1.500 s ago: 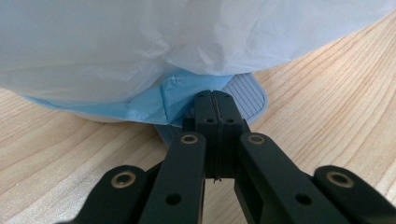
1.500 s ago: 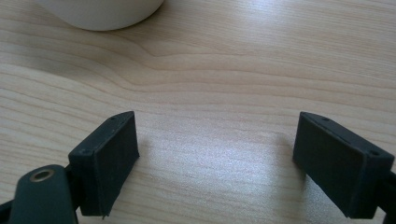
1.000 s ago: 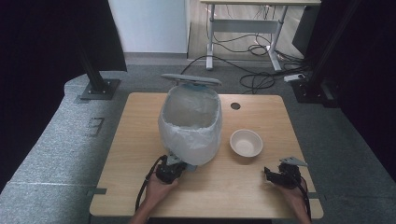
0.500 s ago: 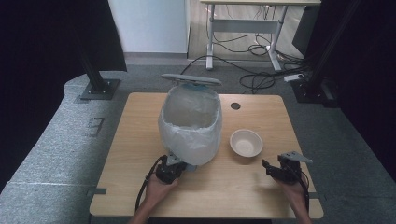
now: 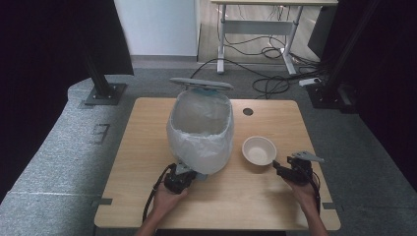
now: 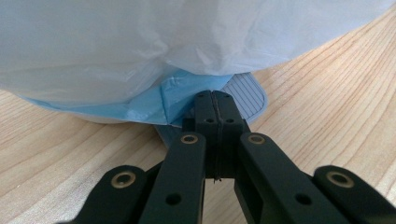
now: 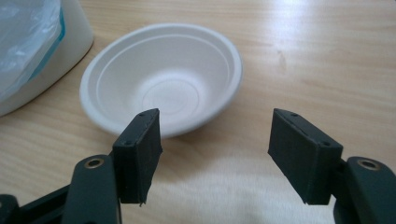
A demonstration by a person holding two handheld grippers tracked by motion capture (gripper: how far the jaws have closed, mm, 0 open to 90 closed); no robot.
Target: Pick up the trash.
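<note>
Left gripper [image 5: 189, 173] clamped fully closed, tips pressing the grey pedal [image 6: 245, 93] at the near base of the bag-lined bin [image 5: 200, 129]; right gripper [image 7: 212, 149] jaws apart and just been closing, nothing between them, white bowl [image 7: 163, 77] just beyond, right of bin.

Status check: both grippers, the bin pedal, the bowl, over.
Left gripper shut, pressing on bin pedal. Right gripper open, jaws just been closing, nothing between them, short of white bowl. Path clear.
</note>
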